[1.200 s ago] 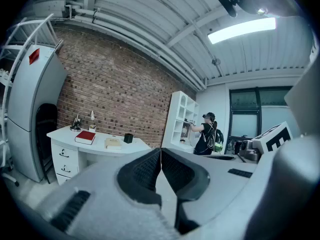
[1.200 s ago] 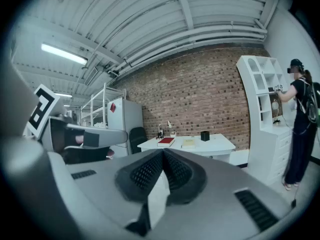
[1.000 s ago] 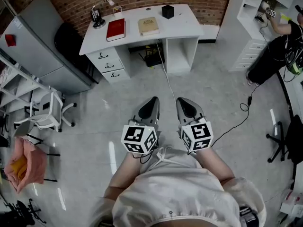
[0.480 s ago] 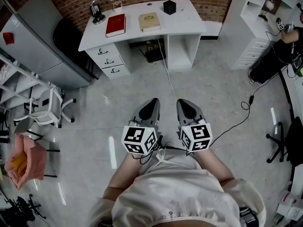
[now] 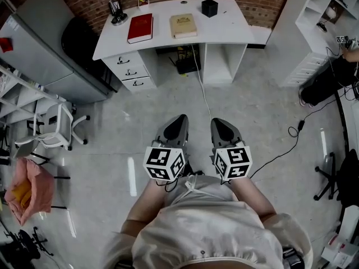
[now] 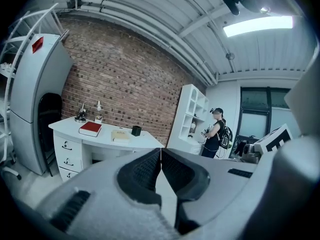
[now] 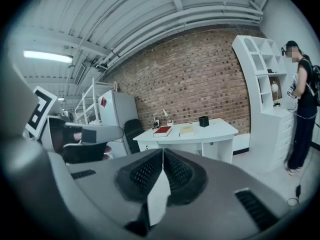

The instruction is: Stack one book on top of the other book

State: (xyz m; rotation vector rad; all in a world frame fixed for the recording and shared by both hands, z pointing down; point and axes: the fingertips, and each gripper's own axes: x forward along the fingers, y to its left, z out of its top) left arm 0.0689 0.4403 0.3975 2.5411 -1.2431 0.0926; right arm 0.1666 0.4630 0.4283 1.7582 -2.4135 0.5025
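A red book (image 5: 140, 27) (image 6: 90, 128) (image 7: 162, 130) and a tan book (image 5: 183, 24) (image 6: 120, 135) (image 7: 186, 130) lie flat, side by side, on a white desk (image 5: 224, 33) against the brick wall. Both grippers hang far short of the desk, over the floor in front of me. My left gripper (image 5: 180, 120) (image 6: 160, 151) is shut with nothing between its pads. The right gripper (image 5: 217, 122) (image 7: 163, 152) is shut and empty too, just to the right of the left one.
A black cube (image 5: 210, 7) and a desk lamp (image 5: 119, 13) also stand on the desk. A cable (image 5: 202, 97) runs across the floor from under it. A grey cabinet (image 5: 39, 49) and a white chair (image 5: 53, 129) are left. A person (image 7: 302, 109) stands by white shelves (image 5: 331, 15) at right.
The desk has shifted slightly up and right in the head view as I move across the floor. Both grippers stay shut and keep their place in front of me.
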